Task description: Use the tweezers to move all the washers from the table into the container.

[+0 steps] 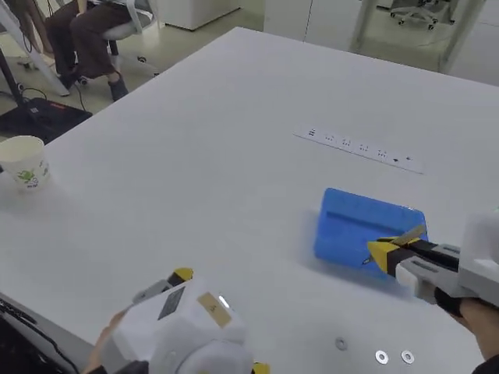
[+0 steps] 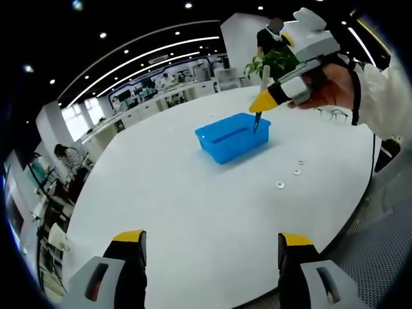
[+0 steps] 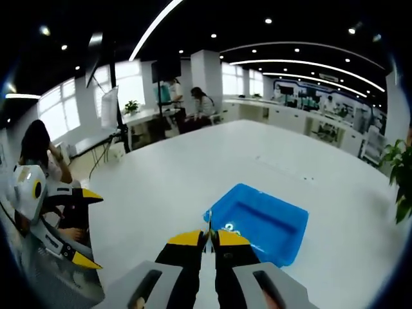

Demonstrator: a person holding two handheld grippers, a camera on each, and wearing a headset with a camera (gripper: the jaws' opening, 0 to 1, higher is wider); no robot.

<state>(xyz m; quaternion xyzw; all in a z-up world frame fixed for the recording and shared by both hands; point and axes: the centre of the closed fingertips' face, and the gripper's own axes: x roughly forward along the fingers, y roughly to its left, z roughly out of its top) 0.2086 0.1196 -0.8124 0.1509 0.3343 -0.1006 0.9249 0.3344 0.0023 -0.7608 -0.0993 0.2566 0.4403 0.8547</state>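
The blue container (image 1: 343,226) stands right of centre on the white table (image 1: 203,179). My right gripper (image 1: 387,248) is shut on thin dark tweezers (image 1: 368,259), whose tip hangs over the container's near side. From the right gripper view, the tweezers (image 3: 209,226) point down at the container (image 3: 264,222); a small glint sits beside the tip, and I cannot tell whether a washer is held. Three washers (image 1: 381,357) lie on the table near the front edge, also the washers (image 2: 297,172). My left gripper (image 1: 222,321) is open and empty at the lower left, with the left gripper (image 2: 212,248) jaws wide apart.
A paper cup (image 1: 23,162) stands at the far left. A flush power strip (image 1: 359,148) lies behind the container. A person sits on a chair (image 1: 86,31) beyond the table's far left corner. Bare table surface stretches between the two grippers.
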